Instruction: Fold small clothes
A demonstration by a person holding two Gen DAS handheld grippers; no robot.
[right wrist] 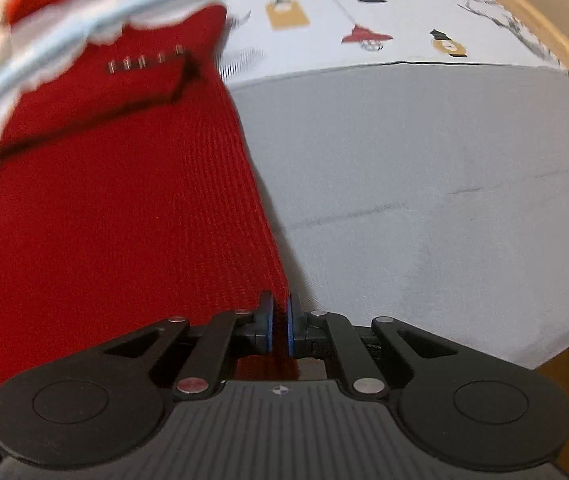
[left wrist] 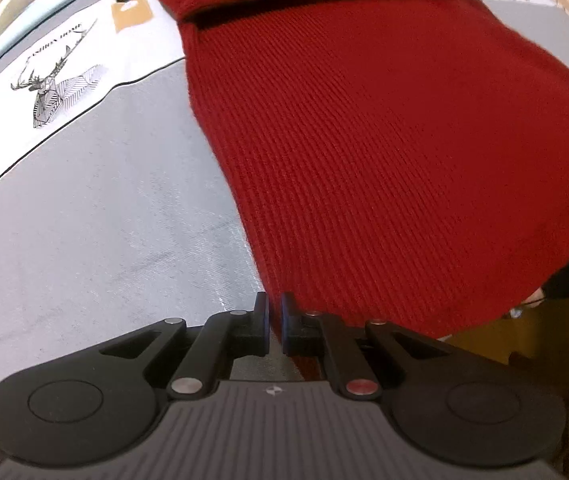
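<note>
While faint lettering above a line-drawn stag point(left wrist: 58, 86) on the grey cloth point(left wrist: 96, 216) stays unreadable, both claws, left gripper point(left wrist: 275, 322) and right gripper point(right wrist: 280, 326), pinch the ribbed red knit garment point(left wrist: 384, 152).

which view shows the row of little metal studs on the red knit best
The right wrist view: the studs sit in a row on the folded upper part of the red knit garment, though blurred. The left wrist view shows the same garment's ribbed body, but no clear studs.

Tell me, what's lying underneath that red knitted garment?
The red knitted garment lies on a grey cloth with a printed white border. Whatever sits directly beneath the knit is covered.
</note>
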